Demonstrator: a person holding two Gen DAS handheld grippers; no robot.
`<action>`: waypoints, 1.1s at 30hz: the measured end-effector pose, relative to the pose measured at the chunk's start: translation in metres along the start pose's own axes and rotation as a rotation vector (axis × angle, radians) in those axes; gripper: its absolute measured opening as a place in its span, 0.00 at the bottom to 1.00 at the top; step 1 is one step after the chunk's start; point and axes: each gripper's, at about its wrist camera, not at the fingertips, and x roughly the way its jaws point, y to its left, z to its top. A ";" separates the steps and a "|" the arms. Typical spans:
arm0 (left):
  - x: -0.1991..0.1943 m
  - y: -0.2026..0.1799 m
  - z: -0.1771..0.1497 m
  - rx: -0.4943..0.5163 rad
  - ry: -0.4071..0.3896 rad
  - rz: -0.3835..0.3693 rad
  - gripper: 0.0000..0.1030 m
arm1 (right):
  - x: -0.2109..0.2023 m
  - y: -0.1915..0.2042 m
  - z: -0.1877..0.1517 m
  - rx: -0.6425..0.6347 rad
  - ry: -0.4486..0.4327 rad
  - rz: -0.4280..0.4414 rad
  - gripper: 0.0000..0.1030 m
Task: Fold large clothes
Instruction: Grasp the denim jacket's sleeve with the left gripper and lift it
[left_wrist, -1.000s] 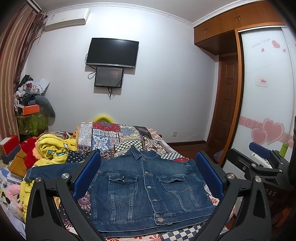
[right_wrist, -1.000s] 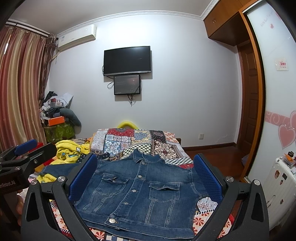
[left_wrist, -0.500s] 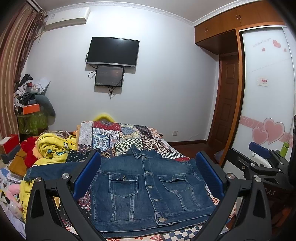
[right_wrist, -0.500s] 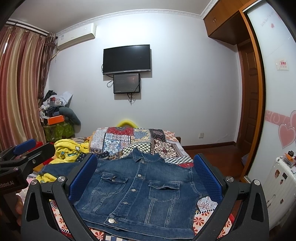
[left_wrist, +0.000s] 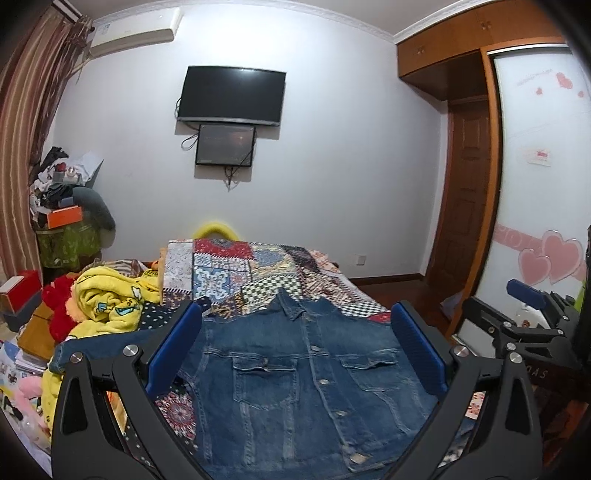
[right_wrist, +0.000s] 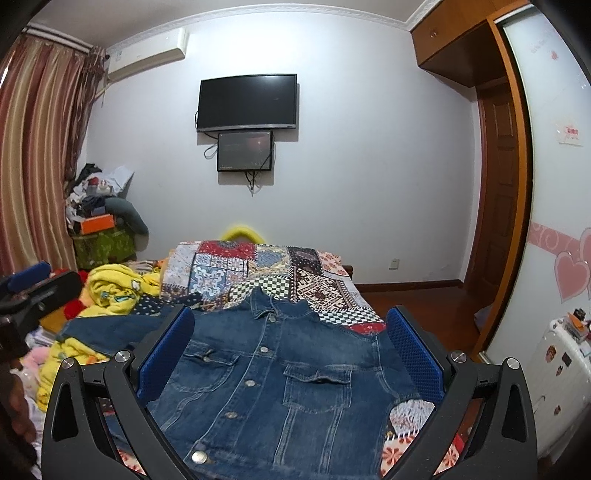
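A blue denim jacket (left_wrist: 303, 376) (right_wrist: 273, 384) lies face up and buttoned on the patchwork bed cover (left_wrist: 258, 269), collar toward the far wall. One sleeve (left_wrist: 103, 347) stretches out to the left. My left gripper (left_wrist: 295, 350) hovers above the jacket's near part, open, its blue pads wide apart and holding nothing. In the same way my right gripper (right_wrist: 290, 354) hangs open over the jacket with nothing held. Each gripper shows at the edge of the other's view: the right one (left_wrist: 528, 317), the left one (right_wrist: 33, 288).
A yellow garment pile (left_wrist: 110, 299) with red plush sits left of the jacket. Boxes and clutter (left_wrist: 62, 218) stand by the striped curtain. A wardrobe with heart stickers (left_wrist: 546, 221) and a wooden door are on the right; a white suitcase (right_wrist: 561, 369) stands near.
Both views have shifted very slightly upward; the jacket and both grippers stay as they were.
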 end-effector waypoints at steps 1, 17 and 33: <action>0.009 0.008 -0.001 -0.009 0.010 0.006 1.00 | 0.007 0.001 0.001 -0.005 0.006 -0.004 1.00; 0.136 0.189 -0.096 -0.086 0.322 0.315 1.00 | 0.172 0.024 -0.038 -0.100 0.324 0.108 1.00; 0.179 0.360 -0.176 -0.636 0.513 0.267 0.78 | 0.248 0.043 -0.067 -0.194 0.520 0.144 1.00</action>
